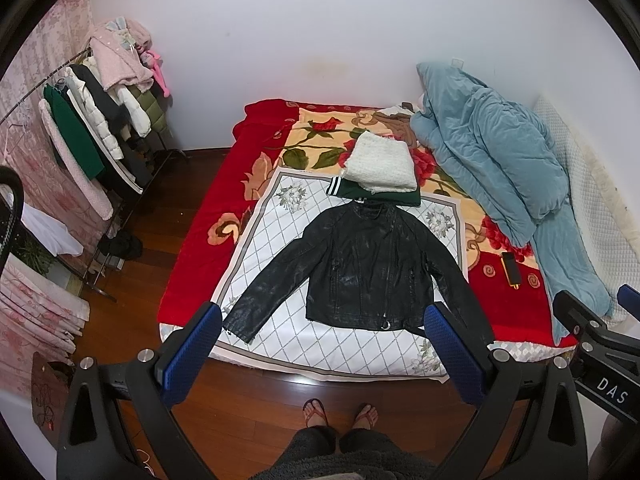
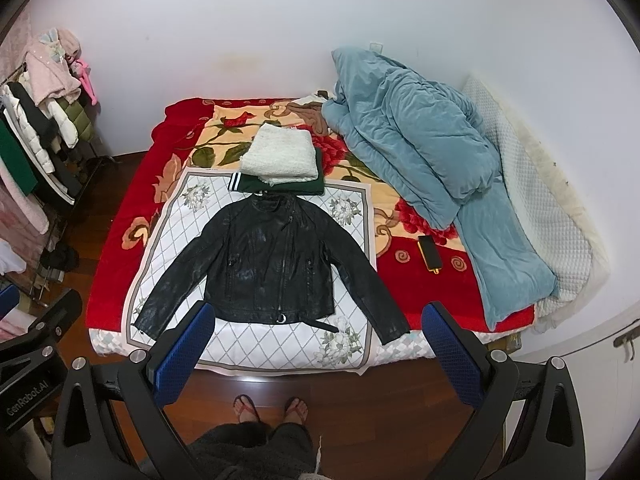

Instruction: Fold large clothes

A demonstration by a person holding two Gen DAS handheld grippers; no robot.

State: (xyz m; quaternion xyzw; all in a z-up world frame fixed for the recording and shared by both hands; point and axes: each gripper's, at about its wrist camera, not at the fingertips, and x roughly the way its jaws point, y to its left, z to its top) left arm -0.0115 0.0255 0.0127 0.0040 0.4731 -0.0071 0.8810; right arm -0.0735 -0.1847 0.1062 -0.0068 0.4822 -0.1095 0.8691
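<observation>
1. step in hand: the start of a fold, as i judge it. one black jacket lies flat and face up in the middle of the frame, on the white quilted sheet at the near end of the bed, both sleeves spread out to the sides.
2. the left gripper hangs above the floor in front of the bed, jaws wide apart, holding nothing.
3. the right gripper does the same in its own view: jaws wide, nothing between them, well short of the jacket.
4. next move, i'd guess: reach in and pinch a sleeve cuff each, low in the frame, then bring the sleeves across the chest. the leather looks stiff and slick, so a firm pinch is called for.
5. counts: one jacket to fold; two folded clothes already stacked above its collar, a white knit on top of a green one; one phone at the right; one blue duvet at the upper right.
</observation>
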